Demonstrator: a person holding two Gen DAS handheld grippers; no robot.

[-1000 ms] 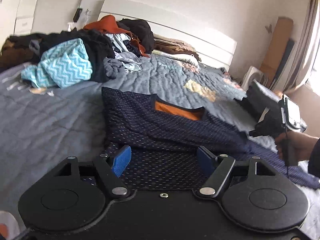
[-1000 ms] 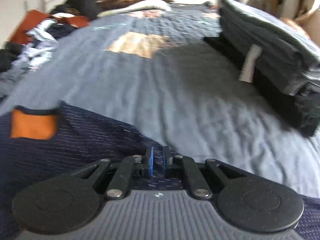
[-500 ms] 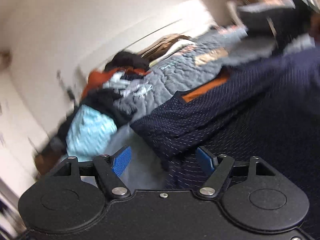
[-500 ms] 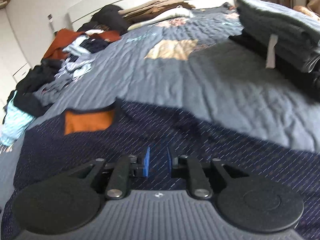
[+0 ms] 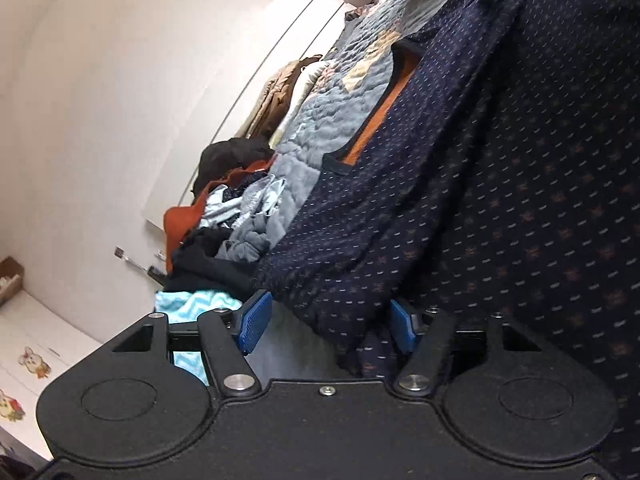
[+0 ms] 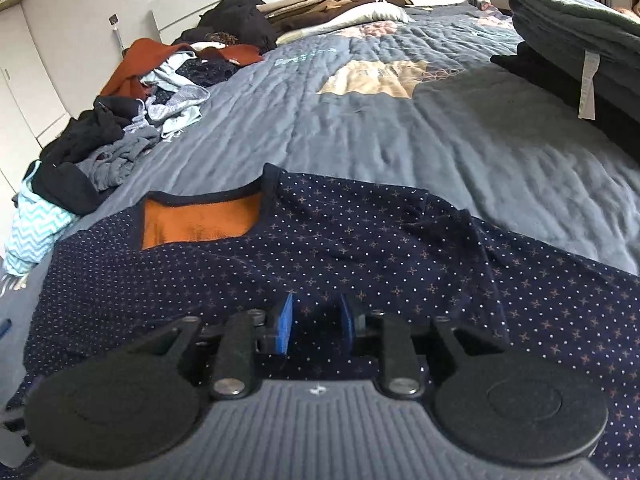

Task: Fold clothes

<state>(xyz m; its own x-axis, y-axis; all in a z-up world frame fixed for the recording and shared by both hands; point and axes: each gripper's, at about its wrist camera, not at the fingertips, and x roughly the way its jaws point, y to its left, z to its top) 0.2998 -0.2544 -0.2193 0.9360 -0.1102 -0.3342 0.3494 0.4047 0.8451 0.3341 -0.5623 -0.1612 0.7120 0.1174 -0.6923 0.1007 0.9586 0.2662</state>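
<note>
Two close wrist views — shared navy garment [image 6: 360,248]

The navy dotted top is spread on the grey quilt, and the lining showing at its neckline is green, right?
Not green: the lining at the neckline of the navy dotted top is orange, as the right wrist view shows. The top does lie spread on the grey quilt.

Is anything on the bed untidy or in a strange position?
Yes. A heap of unfolded clothes lies tangled at the bed's far left side, unlike the folded stack at the right. The navy dotted shirt lies spread out, wrinkled near its right shoulder, not yet folded.
</note>
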